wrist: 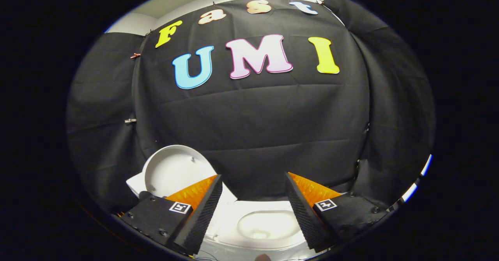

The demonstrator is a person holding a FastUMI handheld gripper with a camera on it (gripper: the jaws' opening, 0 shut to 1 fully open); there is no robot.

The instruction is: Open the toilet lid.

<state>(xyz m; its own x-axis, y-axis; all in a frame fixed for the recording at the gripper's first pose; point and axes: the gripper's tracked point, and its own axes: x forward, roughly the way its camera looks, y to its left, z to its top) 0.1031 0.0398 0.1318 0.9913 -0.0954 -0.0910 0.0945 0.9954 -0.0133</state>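
The white toilet lid (171,169) stands raised and tilted back, beyond my left finger (202,206), its underside facing me with small bumpers showing. Below and between my fingers lies the white toilet seat (249,239) around the open bowl (261,224). My gripper (253,181) is open, held above the seat, with nothing between its fingers. The left finger covers the lid's lower right part and the hinge area.
Black cloth (253,128) hangs close behind the toilet as the booth wall, and wraps round on both sides. A pale ceiling strip (183,0) shows above it. A few thin cables (210,258) lie at the toilet's front.
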